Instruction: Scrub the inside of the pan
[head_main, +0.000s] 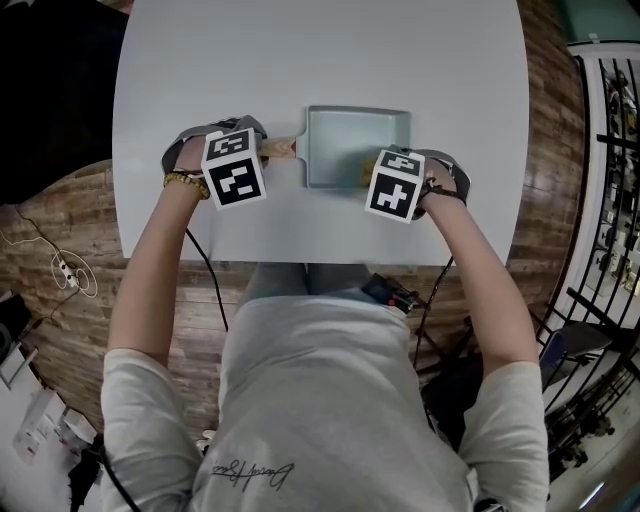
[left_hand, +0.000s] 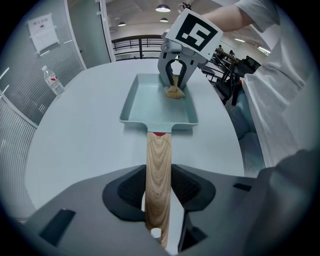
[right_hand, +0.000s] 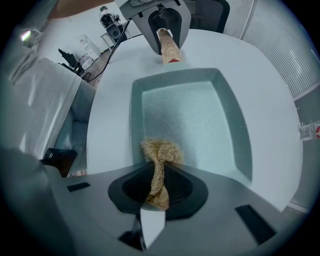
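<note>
Teal-grey and rectangular, the single pan lies in the middle of the pale table, its one wooden handle pointing towards the person's left. The left gripper has its jaws clamped on that handle, pinning the pan in place. The right gripper points down into the pan, jaws pinched narrow on the one straw-coloured fibre scrubber, whose frayed end sits at the floor by the wall farthest from the handle. Scrubbing looks to be under way rather than finished. The scrubber sits in one corner, and the rest of the speckled floor lies open in front of it. No suds, water or dirt show, so how much has been covered cannot be judged. Count: one pan, one scrubber, two grippers, one table.
</note>
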